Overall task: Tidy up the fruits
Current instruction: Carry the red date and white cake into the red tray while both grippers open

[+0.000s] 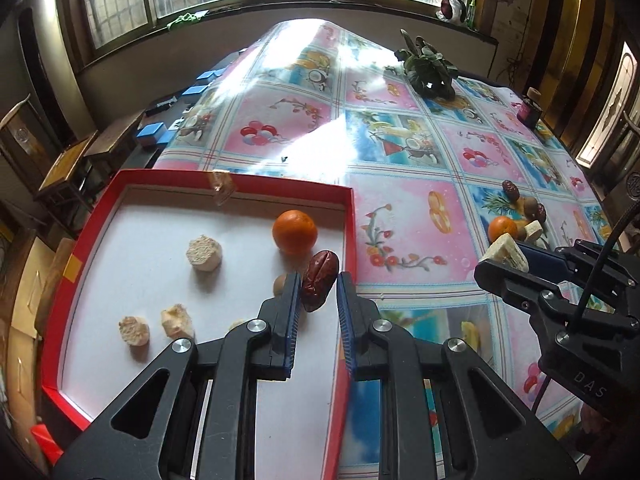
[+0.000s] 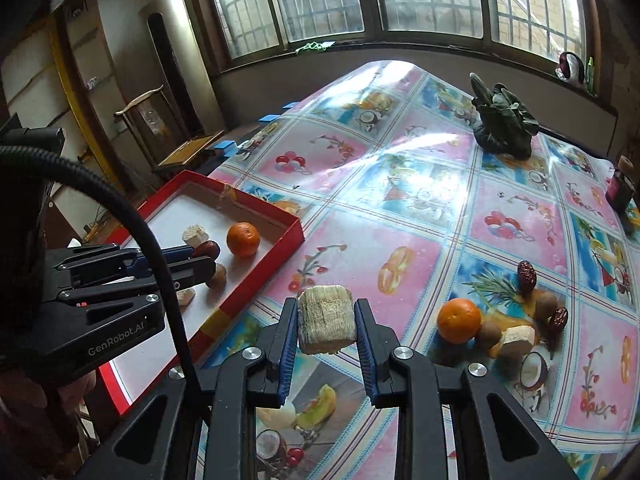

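Note:
My left gripper hovers over the red tray. A dark red date sits between its fingers, touching the left pad, with a gap at the right pad. The tray holds an orange, pale fruit chunks and a brown longan. My right gripper is shut on a pale sugarcane chunk above the tablecloth, right of the tray. A pile lies to the right: an orange, dates, longans and a pale chunk.
A leafy green vegetable lies at the far side of the table. A dark jar stands at the right edge. Wooden chairs and blue blocks are beyond the table's left edge. The flowered tablecloth stretches between tray and pile.

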`<action>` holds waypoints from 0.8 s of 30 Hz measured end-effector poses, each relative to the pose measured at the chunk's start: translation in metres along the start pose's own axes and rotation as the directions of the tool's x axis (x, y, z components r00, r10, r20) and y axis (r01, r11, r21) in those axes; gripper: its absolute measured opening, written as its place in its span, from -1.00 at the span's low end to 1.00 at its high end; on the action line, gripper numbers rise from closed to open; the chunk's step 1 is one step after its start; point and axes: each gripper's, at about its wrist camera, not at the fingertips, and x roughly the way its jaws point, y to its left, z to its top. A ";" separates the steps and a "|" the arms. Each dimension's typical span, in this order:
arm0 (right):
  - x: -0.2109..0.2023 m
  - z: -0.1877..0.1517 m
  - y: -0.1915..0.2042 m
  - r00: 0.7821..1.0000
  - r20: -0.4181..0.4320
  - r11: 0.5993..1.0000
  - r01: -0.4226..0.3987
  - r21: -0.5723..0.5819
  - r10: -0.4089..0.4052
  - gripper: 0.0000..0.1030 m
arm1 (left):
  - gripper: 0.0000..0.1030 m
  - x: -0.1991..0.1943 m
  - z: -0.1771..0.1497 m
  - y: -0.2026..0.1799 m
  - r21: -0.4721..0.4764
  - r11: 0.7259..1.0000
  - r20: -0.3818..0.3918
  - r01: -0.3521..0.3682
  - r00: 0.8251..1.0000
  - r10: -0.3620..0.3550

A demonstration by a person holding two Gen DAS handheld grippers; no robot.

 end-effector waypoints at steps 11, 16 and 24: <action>0.014 -0.006 0.054 0.998 -0.034 0.994 -0.055 -0.091 0.052 -0.49 | -0.66 -0.010 -0.022 0.044 -0.070 0.995 0.003 -0.066 0.998 0.066; 0.020 -0.005 0.068 0.997 -0.046 0.990 -0.074 -0.120 0.069 -0.49 | -0.66 -0.009 -0.025 0.061 -0.106 0.993 -0.007 -0.060 0.998 0.059; 0.031 -0.004 0.078 0.993 -0.075 0.985 -0.104 -0.138 0.094 -0.49 | -0.66 -0.004 -0.033 0.083 -0.150 0.987 -0.035 -0.060 0.998 0.055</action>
